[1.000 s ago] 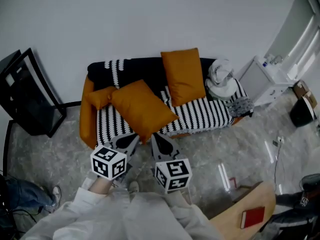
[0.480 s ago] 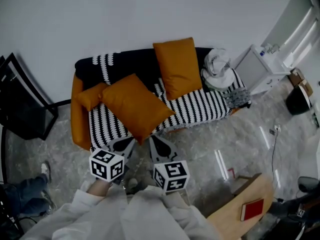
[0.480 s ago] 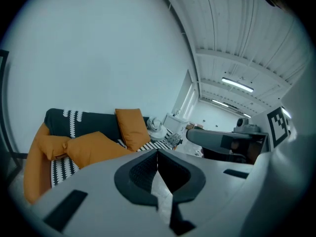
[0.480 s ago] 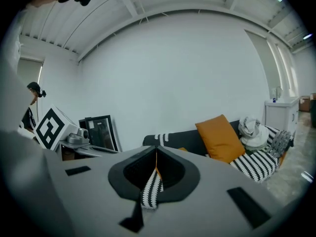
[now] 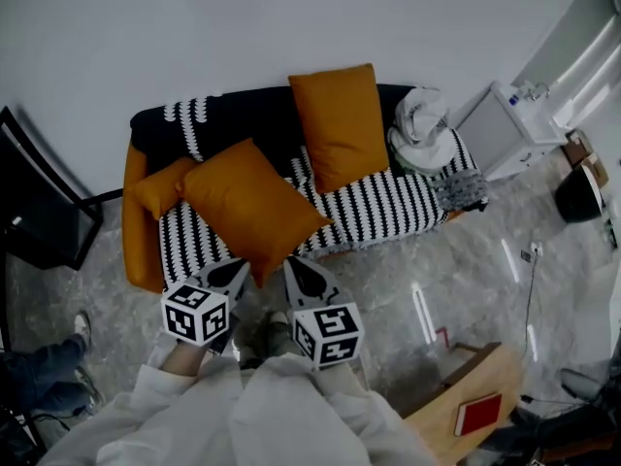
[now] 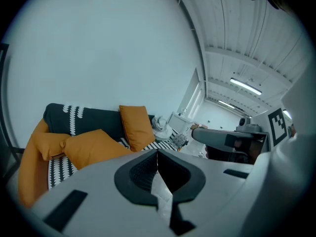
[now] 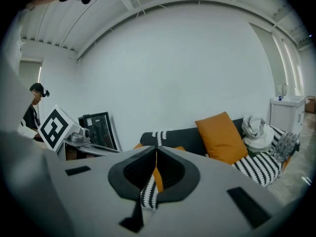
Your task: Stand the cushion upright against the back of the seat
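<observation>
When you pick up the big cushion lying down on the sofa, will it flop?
Probably: the cushion looks plump and soft, so it should sag and feel light for its size. One corner seems to overhang the seat front, so a push may slide it off.

The head view looks steeply down from high above on the sofa, the left tool and the right tool. Each tool's view looks low along its own tips at the sofa, not close. All three share the upright orange cushion.
</observation>
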{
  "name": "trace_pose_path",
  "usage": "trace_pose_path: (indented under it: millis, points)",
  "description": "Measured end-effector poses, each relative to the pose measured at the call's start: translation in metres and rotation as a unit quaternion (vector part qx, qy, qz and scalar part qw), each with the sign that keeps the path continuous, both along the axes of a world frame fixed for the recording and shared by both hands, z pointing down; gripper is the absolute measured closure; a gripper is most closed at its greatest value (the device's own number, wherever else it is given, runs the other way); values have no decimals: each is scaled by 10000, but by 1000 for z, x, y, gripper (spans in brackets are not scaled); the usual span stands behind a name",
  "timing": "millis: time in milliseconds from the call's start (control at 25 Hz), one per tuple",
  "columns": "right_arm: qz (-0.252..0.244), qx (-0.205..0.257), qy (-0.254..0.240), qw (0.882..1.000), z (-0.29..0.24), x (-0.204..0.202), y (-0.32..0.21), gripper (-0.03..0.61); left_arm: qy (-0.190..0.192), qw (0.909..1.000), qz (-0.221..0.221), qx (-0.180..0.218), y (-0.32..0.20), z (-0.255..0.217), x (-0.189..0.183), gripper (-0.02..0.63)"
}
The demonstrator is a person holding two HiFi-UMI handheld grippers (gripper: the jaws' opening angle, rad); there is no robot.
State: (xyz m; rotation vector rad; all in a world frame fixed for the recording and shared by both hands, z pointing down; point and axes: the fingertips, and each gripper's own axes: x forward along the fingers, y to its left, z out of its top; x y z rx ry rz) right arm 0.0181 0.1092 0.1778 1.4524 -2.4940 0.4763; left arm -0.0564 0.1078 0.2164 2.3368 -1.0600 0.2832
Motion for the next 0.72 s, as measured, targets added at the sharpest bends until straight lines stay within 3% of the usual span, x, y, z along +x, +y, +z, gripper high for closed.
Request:
trace_pose_path:
  millis: [720]
  points:
    - [-621, 23, -53, 9981, 7, 58, -100, 565, -58, 9983, -572, 110, -92, 2, 55, 607]
